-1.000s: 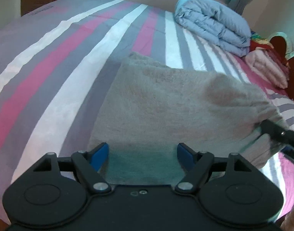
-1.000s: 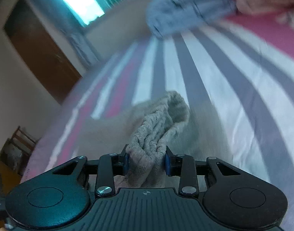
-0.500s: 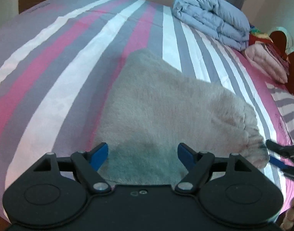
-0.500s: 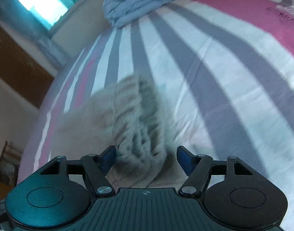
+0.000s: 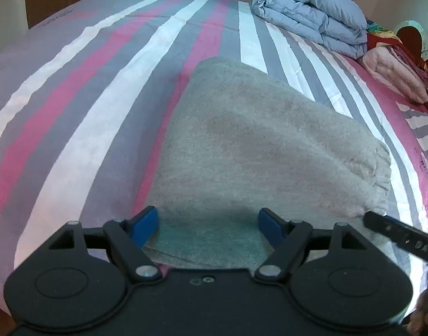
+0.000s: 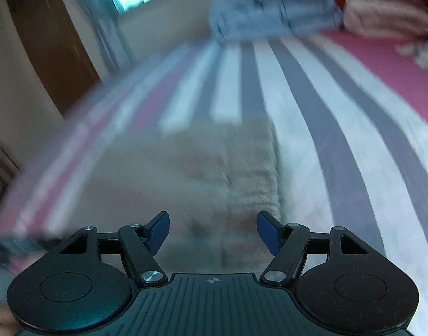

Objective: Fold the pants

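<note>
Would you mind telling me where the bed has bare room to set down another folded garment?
The striped bedsheet lies bare left of the folded grey pants, out to the bed's edge. A narrower bare strip lies between the pants and the blue comforter. The far right is crowded: the comforter and pink folded bedding.

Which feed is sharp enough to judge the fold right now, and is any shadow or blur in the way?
Left wrist view: sharp, fisheye-curved; the hand-held gripper's shadow darkens the near edge of the pants. Right wrist view: motion-blurred throughout, pants and bedsheet smeared; only the gripper body is crisp.
</note>
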A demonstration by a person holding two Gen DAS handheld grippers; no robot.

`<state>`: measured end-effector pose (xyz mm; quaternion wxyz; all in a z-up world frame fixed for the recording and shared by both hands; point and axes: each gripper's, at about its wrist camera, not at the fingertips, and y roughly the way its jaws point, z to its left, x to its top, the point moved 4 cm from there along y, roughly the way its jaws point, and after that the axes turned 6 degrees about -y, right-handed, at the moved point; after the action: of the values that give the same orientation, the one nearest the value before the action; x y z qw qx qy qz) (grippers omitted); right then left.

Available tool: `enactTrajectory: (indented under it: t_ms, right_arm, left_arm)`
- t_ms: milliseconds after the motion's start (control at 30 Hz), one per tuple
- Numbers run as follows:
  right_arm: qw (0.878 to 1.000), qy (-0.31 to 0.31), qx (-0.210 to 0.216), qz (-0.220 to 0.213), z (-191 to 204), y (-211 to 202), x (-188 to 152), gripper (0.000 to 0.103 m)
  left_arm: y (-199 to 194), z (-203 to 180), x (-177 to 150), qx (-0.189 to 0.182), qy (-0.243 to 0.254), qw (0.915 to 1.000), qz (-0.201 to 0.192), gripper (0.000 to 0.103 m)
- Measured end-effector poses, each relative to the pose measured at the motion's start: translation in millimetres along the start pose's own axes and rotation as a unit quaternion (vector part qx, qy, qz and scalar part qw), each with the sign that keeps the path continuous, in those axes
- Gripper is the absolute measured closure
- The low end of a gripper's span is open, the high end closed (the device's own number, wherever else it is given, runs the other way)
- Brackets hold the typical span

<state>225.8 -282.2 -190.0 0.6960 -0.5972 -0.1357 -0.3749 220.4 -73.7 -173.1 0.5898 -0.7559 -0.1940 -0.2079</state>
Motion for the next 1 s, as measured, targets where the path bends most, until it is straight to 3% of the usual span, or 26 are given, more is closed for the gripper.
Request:
enactTrajectory:
  t_ms: [200, 433, 500, 633, 867, 933, 1000]
  right_arm:
    - [1.000, 0.010, 0.009, -0.023, 2, -24, 22, 0.042]
    - [0.997, -0.047, -0.006, -0.060, 26, -28, 63, 0.042]
    - [0.997, -0.050, -0.011, -0.060, 29, -17, 72, 0.042]
    - [0.995, -0.066, -0.026, -0.068, 35, -1, 85, 0.042]
    - [0.994, -0.090, -0.053, -0.040, 30, 47, 83, 0.042]
    - [0.991, -0.109, -0.073, -0.024, 25, 62, 74, 0.042]
    - [0.990, -0.118, -0.079, -0.013, 15, 73, 56, 0.041]
  left_arm:
    - [-9, -1, 3, 0.016, 0.013, 0.9998, -0.008, 0.032]
    - [-17, -19, 33, 0.010, 0.049, 0.9983, -0.029, 0.032]
    - [-8, -21, 49, 0.004, 0.052, 0.9983, -0.026, 0.034]
    - [26, -21, 77, -0.012, 0.051, 0.9986, 0.006, 0.051]
    - [74, -18, 100, -0.016, 0.059, 0.9977, 0.028, 0.050]
    - [84, -16, 110, -0.007, 0.057, 0.9981, 0.023, 0.049]
    - [101, -11, 117, -0.004, 0.037, 0.9984, 0.042, 0.044]
